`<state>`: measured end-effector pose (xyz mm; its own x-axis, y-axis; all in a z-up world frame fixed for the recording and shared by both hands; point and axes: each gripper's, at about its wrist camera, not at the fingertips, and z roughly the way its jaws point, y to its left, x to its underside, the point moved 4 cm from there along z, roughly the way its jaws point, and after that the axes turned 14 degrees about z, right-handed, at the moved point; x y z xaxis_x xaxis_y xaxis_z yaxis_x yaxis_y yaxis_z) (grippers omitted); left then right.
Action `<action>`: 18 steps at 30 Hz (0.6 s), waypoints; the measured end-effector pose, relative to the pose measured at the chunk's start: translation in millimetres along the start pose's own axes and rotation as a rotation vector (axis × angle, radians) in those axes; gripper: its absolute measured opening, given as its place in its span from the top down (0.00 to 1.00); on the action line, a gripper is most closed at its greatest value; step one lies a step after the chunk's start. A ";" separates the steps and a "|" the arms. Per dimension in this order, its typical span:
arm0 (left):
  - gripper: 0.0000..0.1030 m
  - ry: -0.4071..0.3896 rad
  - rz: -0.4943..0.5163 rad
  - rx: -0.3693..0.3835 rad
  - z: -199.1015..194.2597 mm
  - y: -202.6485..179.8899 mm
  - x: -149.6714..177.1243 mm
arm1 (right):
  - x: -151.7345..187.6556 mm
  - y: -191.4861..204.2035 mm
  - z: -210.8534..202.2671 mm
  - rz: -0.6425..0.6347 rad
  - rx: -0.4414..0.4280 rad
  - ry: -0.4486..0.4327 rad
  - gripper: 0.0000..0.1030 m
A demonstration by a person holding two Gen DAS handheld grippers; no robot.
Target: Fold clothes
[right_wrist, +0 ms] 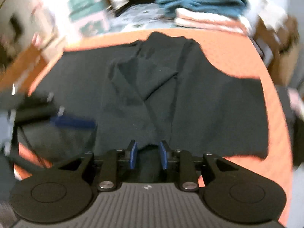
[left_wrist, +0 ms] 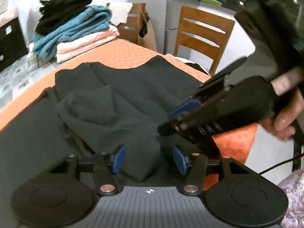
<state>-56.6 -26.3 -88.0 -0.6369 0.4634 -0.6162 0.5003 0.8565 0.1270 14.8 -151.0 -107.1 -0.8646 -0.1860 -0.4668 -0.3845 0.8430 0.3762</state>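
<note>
**Dark garment mid-fold, both tools over it**

Left wrist view: your left tool (left_wrist: 149, 159) is spread wide, a fold of the dark garment (left_wrist: 121, 102) lying between its pads on the orange worktop (left_wrist: 129, 54). Your right tool (left_wrist: 182, 112) comes in from 3 o'clock; folded stack (left_wrist: 76, 24) at 11.

Right wrist view: your right tool (right_wrist: 148, 154) sits partly spread around a bunched ridge of the garment (right_wrist: 209, 104); can't tell if it's actually pinching. Left tool (right_wrist: 74, 122) blurs at 9 o'clock.

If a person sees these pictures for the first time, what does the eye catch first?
First, the dark garment, spread rumpled over the orange tablecloth. Then the stack of folded clothes at the table's far left corner. Both hand-held grippers, left and right, have open jaws with a fold of the garment between them.
</note>
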 end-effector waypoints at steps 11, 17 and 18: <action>0.42 0.027 -0.270 -0.091 -37.2 42.5 28.6 | 17.5 -30.5 24.3 0.565 -0.183 0.080 0.98; 0.42 -0.033 -0.474 -0.058 -68.6 74.1 43.6 | 3.3 -3.9 -16.9 0.425 -0.230 -0.088 0.98; 0.42 -0.036 -0.495 -0.058 -72.0 78.1 46.1 | 1.4 5.7 -26.8 0.365 -0.223 -0.120 0.98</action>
<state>-89.1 78.3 -50.5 -0.7684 -0.0090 -0.6399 0.1092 0.9834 -0.1450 2.8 -160.0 -84.1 -0.9182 0.1745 -0.3556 -0.1327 0.7105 0.6911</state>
